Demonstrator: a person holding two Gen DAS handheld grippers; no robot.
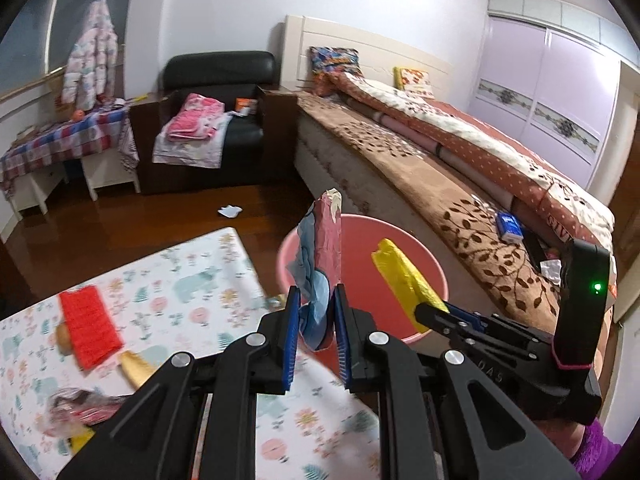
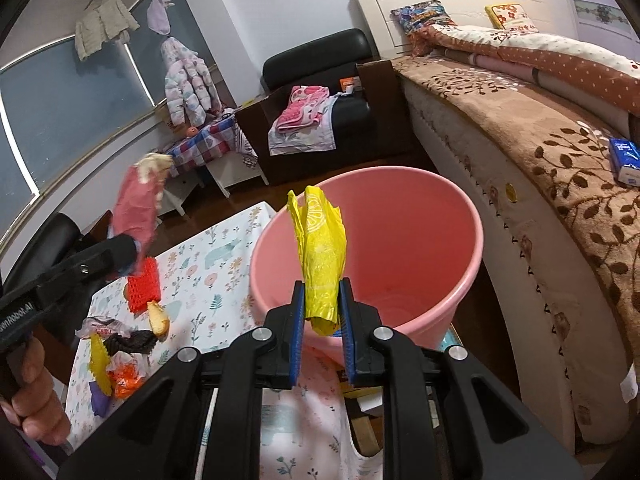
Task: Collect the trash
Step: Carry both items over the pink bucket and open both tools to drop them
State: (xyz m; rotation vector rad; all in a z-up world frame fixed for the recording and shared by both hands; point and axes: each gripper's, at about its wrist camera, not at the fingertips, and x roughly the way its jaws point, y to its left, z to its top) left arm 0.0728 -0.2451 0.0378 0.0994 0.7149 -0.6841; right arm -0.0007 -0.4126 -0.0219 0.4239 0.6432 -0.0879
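Holding trash over the pink bucket point(image 2: 404, 240), both tongs point down toward its mouth. The right gripper point(image 2: 322, 312) is clamped narrow on a yellow plastic bag point(image 2: 322, 256), standing upright directly above the near rim. The left gripper point(image 1: 317, 312) is pinched on a pink and blue wrapper point(image 1: 320, 256), also upright, at the bucket's left edge, so it seems slightly less centred

Black armchair point(image 1: 218, 92) against the far wall, pink folded clothes point(image 1: 194, 117) on its seat. Bed point(image 1: 420, 152) alongside, blue tissue pack point(image 1: 509, 227) on its brown leaf-patterned blanket point(image 1: 472, 216). Padded jacket point(image 1: 91, 60) hangs by the window.
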